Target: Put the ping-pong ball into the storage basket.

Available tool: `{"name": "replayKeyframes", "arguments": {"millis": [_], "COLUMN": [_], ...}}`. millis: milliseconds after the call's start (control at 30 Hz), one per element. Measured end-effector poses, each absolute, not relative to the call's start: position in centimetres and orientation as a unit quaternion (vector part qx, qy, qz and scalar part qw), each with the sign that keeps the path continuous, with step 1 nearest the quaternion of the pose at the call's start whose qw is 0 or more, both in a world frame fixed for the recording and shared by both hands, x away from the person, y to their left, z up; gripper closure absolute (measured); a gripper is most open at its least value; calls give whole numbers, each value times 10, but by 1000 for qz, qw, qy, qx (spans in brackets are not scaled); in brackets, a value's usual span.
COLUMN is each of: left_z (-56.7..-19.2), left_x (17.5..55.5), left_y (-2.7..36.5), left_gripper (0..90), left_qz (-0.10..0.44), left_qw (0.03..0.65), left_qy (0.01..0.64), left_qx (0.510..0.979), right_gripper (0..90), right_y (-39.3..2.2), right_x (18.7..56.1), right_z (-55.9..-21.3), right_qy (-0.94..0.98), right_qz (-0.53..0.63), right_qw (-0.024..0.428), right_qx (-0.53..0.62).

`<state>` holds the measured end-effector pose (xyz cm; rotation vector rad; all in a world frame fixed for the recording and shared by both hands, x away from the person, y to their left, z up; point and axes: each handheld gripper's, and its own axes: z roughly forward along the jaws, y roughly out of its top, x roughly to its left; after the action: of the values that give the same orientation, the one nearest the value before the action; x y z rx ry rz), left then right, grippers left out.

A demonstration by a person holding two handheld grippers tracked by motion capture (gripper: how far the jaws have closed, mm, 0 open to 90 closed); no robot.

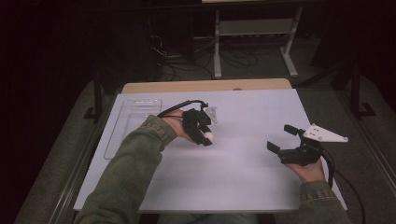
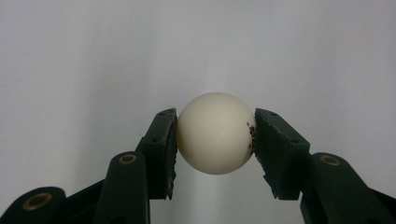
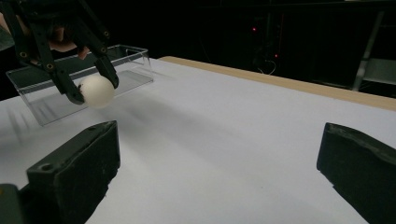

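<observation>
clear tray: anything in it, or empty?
Empty, as far as visible. The clear tray shows bare walls and floor; the white ball is outside it, clamped in the left gripper.

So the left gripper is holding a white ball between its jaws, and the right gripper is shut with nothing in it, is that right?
Not quite. The left gripper does hold the white ball between its jaws, but the right gripper is open, not shut. The right gripper view shows its two jaws standing wide apart with nothing between them; the rest of your statement holds.
</observation>
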<state>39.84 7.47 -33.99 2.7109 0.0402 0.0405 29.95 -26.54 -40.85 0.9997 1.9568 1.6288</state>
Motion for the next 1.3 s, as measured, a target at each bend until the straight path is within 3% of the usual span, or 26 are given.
{"name": "replayKeyframes", "arguments": {"millis": [1300], "left_z": [-265], "left_x": [389], "left_y": [84], "left_gripper": [513], "left_qz": [61], "left_qw": [198], "left_qy": [8], "left_qx": [978], "right_gripper": [0], "right_y": [-263], "right_x": [295], "right_z": [-406], "right_qy": [700], "right_qz": [586], "right_qw": [204], "right_qx": [354]}}
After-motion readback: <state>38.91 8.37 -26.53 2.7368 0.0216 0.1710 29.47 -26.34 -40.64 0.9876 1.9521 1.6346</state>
